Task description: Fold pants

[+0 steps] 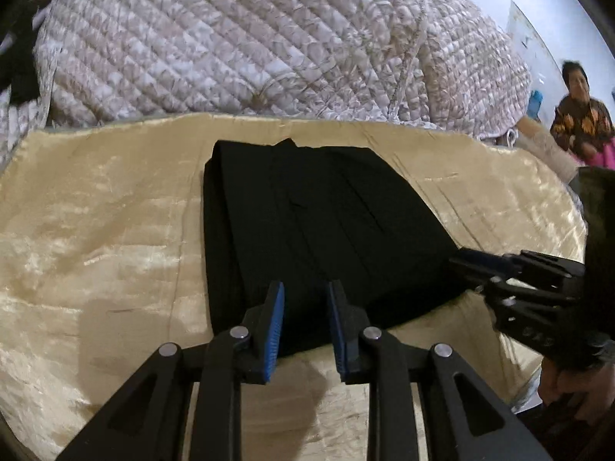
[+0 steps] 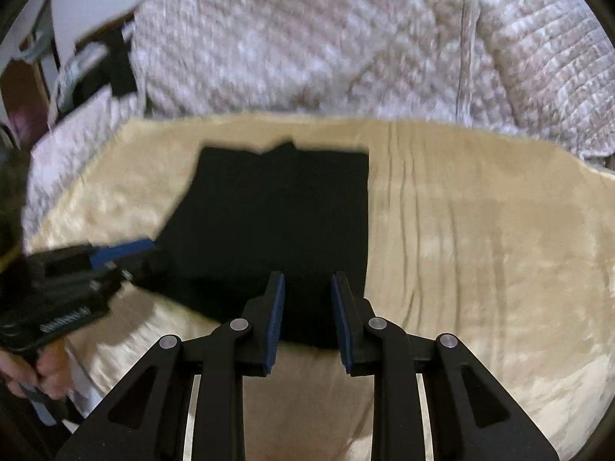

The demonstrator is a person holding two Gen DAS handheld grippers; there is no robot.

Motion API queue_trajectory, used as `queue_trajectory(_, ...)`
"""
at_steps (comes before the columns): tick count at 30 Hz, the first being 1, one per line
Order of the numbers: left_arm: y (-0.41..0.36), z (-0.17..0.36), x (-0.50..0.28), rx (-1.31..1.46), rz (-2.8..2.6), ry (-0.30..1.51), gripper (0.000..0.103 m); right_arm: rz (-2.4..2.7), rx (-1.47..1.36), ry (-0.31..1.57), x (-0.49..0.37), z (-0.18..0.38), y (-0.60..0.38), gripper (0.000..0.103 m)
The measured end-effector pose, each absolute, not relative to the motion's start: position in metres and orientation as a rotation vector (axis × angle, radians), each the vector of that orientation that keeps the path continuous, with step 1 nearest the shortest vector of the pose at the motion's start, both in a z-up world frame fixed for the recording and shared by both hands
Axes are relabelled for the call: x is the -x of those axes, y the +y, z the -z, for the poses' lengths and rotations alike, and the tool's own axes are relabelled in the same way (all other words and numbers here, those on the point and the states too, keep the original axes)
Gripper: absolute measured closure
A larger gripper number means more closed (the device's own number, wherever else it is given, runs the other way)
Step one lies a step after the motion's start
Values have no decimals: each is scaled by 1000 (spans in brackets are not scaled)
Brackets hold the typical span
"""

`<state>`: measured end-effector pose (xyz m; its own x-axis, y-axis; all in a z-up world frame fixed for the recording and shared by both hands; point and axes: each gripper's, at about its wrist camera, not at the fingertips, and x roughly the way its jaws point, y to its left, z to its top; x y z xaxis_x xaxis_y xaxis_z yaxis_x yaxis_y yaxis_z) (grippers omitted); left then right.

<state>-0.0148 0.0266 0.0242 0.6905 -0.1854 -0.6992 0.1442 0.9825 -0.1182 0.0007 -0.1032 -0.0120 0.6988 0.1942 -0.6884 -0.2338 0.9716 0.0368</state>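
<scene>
Black pants lie folded into a compact rectangle on a shiny beige cloth. In the left wrist view my left gripper is open and empty, its blue pads just above the pants' near edge. The right gripper shows at the right side of that view, at the pants' right corner. In the right wrist view the pants lie ahead, and my right gripper is open and empty over their near edge. The left gripper shows at the left, blurred, by the pants' left edge.
A quilted white-and-beige cover rises behind the beige cloth. A person in a patterned top sits at the far right. Furniture and clutter stand at the far left of the right wrist view.
</scene>
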Motion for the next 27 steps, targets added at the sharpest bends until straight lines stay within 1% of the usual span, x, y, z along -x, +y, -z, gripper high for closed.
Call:
queue_trajectory(8,24,-22,20,51,183,780,75,-228,76,740,5,14,-101,77)
queue_trajectory(12,24,-21,20,43,184,778,75,-237,125,747,5,14,-96,67)
queue_trajectory(13,24,-22,20,41,182,779,75,-234,125,751,5,13,-95,67)
queue_trajectory(20,26,-37,25,83,185,743,75,-258,74,615,20,-15,-92,67)
queue_trajectory(22,19,-38,26,71,212,732,75,-258,77,622,16,-13,-88,67)
queue_trajectory(27,12,-18,23,39,227,779,75,-256,101,707,5,6,-81,67)
